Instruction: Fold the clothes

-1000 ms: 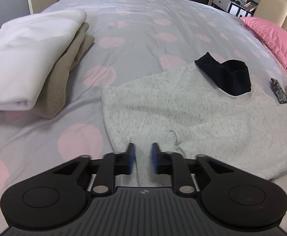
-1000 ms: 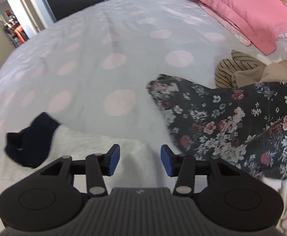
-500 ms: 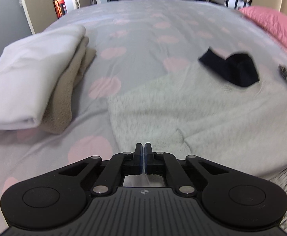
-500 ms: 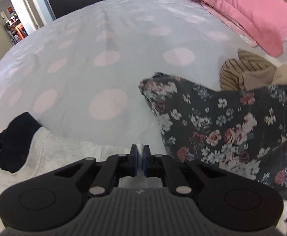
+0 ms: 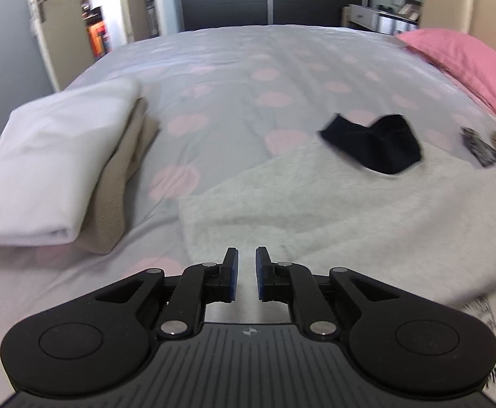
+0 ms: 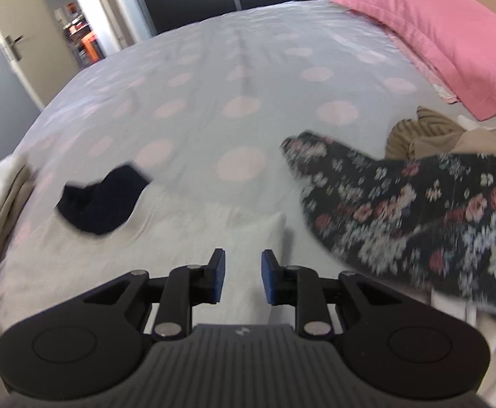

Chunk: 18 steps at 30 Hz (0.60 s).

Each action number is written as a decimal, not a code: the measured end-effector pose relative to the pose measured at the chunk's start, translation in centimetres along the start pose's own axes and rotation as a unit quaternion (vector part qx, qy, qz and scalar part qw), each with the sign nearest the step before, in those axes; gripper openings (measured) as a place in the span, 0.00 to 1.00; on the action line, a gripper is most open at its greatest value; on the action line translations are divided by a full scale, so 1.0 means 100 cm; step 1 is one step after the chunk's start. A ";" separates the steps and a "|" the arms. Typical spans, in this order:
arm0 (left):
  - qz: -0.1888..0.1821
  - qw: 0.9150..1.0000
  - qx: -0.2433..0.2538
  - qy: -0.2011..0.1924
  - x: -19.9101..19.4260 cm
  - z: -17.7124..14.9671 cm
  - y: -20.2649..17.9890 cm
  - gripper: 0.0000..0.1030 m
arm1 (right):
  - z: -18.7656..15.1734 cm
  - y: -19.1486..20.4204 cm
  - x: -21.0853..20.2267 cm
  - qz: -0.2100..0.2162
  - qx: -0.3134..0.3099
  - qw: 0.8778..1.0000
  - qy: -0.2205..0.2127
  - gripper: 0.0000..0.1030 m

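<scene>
Two grippers, left gripper [image 5: 246, 273] and right gripper [image 6: 242, 280], hover with jaws opening, nothing between them. The pale grey sweater [image 5: 366, 210] lies flat on the bed [image 5: 241, 78] directly ahead. A black garment [image 5: 373, 148] rests on its far edge; a floral garment [image 6: 400, 214] lies right.

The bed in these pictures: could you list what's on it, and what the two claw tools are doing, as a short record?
Surface: bed with grey, pink-dotted cover
Being folded: light grey sweater, lying flat
On the sweater: dark sock
Already folded: white and beige stack
Waiting: floral garment, striped item
Pillow: pink
Left gripper: jaws opening, nothing between them
Right gripper: jaws opening, nothing between them
</scene>
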<state>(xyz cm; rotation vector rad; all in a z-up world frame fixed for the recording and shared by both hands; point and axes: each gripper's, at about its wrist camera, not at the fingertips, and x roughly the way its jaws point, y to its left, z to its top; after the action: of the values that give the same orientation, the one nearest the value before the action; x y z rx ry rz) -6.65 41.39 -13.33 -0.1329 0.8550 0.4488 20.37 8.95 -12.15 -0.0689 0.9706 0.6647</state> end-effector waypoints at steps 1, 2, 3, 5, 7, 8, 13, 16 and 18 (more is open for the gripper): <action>0.000 1.000 0.008 0.002 0.000 -0.002 -0.004 0.08 | -0.011 0.004 -0.003 0.006 -0.010 1.000 0.009 0.25; -0.001 1.000 0.017 0.004 0.000 -0.004 -0.008 0.08 | -0.022 0.009 -0.006 0.010 -0.021 1.000 0.017 0.26; -0.001 1.000 0.025 0.006 0.000 -0.006 -0.012 0.08 | -0.032 0.014 -0.007 0.011 -0.036 0.999 0.023 0.26; 0.000 1.000 0.024 0.017 0.005 -0.011 -0.012 0.08 | -0.050 0.024 -0.008 0.004 -0.073 0.997 0.030 0.26; -0.002 0.999 0.015 0.032 0.012 -0.016 -0.011 0.08 | -0.066 0.029 -0.003 -0.017 -0.105 0.994 0.037 0.34; -0.003 0.999 0.016 0.032 0.012 -0.017 -0.011 0.08 | -0.073 0.031 -0.001 -0.029 -0.119 0.992 0.040 0.34; -0.004 1.000 0.013 0.026 0.007 -0.018 -0.007 0.16 | -0.092 0.021 -0.009 -0.033 -0.137 0.989 0.039 0.45; -0.005 1.000 0.004 0.028 0.007 -0.018 -0.003 0.17 | -0.105 0.027 -0.009 -0.046 -0.179 0.982 0.041 0.45; -0.008 0.999 -0.001 0.031 0.010 -0.019 -0.002 0.17 | -0.111 0.032 0.000 -0.066 -0.206 0.975 0.043 0.42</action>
<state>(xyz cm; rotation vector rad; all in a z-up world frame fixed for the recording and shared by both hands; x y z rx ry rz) -7.32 40.98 -15.30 -0.1563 0.9141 0.4334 10.46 7.73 -17.85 -0.5285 0.8894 0.7368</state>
